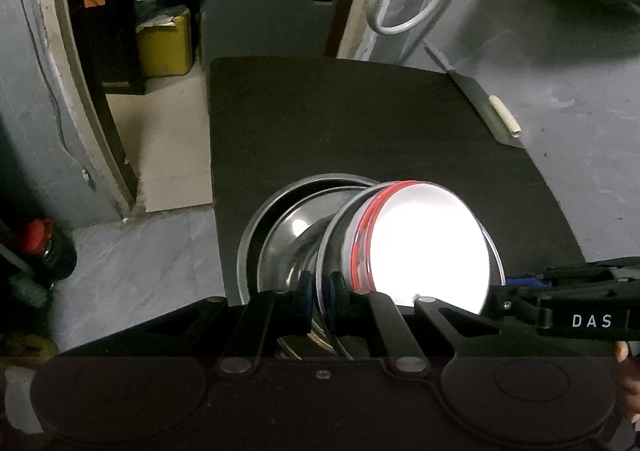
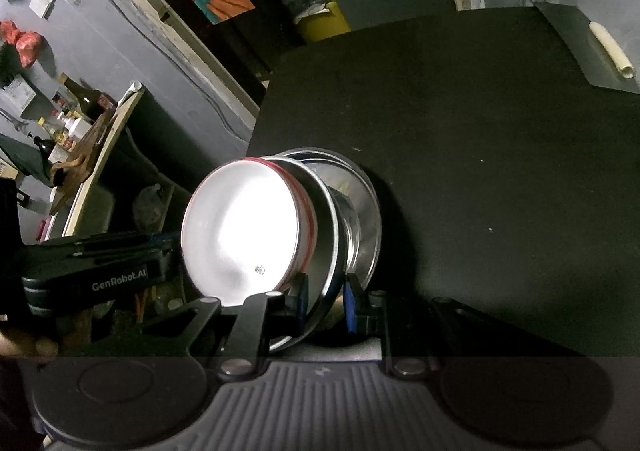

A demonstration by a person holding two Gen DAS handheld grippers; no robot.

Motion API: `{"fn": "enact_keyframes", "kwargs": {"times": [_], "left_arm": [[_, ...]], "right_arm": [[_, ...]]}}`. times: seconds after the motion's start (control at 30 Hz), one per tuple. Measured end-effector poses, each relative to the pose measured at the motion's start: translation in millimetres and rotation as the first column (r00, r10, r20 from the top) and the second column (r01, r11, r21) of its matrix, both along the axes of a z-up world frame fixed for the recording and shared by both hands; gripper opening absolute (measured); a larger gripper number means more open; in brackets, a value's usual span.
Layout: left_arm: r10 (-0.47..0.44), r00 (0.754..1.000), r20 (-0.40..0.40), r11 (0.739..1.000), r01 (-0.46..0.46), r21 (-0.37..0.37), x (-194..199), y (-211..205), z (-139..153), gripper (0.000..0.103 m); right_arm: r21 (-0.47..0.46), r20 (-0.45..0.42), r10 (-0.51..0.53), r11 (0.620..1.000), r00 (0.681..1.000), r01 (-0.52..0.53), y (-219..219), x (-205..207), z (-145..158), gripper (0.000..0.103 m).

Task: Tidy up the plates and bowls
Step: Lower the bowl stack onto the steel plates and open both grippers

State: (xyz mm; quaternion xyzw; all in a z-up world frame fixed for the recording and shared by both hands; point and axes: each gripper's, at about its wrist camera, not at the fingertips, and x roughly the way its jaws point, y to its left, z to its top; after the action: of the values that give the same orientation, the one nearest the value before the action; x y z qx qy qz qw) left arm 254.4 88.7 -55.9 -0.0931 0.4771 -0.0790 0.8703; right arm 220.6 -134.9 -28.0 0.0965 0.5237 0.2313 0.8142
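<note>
A stack of dishes stands over the near left part of a black table (image 1: 360, 119). A white bowl with a red rim band (image 1: 428, 247) sits in a steel plate (image 1: 326, 251), above a steel bowl (image 1: 296, 235) and a larger steel plate (image 1: 250, 235). My left gripper (image 1: 319, 291) is shut on the steel plate's rim. My right gripper (image 2: 326, 299) grips the same steel plate (image 2: 326, 235) from the other side, with the white bowl (image 2: 240, 227) on its left. The right gripper also shows in the left wrist view (image 1: 520, 285), and the left gripper in the right wrist view (image 2: 164, 251).
A rolled white paper tube (image 1: 506, 116) lies on a grey sheet at the table's far right, also seen in the right wrist view (image 2: 610, 49). A yellow box (image 1: 164, 43) stands on the floor beyond the table. A shelf with bottles (image 2: 80, 119) is at the left.
</note>
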Motion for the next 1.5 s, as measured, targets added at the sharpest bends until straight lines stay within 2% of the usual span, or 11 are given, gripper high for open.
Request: {"fn": "enact_keyframes", "kwargs": {"times": [0.63,1.5], "left_arm": [[0.029,0.999,-0.034,1.0,-0.029,0.01,11,4,-13,0.006],[0.035,0.999,-0.036,0.998,-0.033,0.056,15,6,-4,0.006]], "right_arm": [[0.003,-0.023,0.003,1.0,1.0,-0.002,9,12,-14,0.021],[0.041,-0.04,-0.004,0.999,0.999,0.006,12,18,-24,0.022]]}}
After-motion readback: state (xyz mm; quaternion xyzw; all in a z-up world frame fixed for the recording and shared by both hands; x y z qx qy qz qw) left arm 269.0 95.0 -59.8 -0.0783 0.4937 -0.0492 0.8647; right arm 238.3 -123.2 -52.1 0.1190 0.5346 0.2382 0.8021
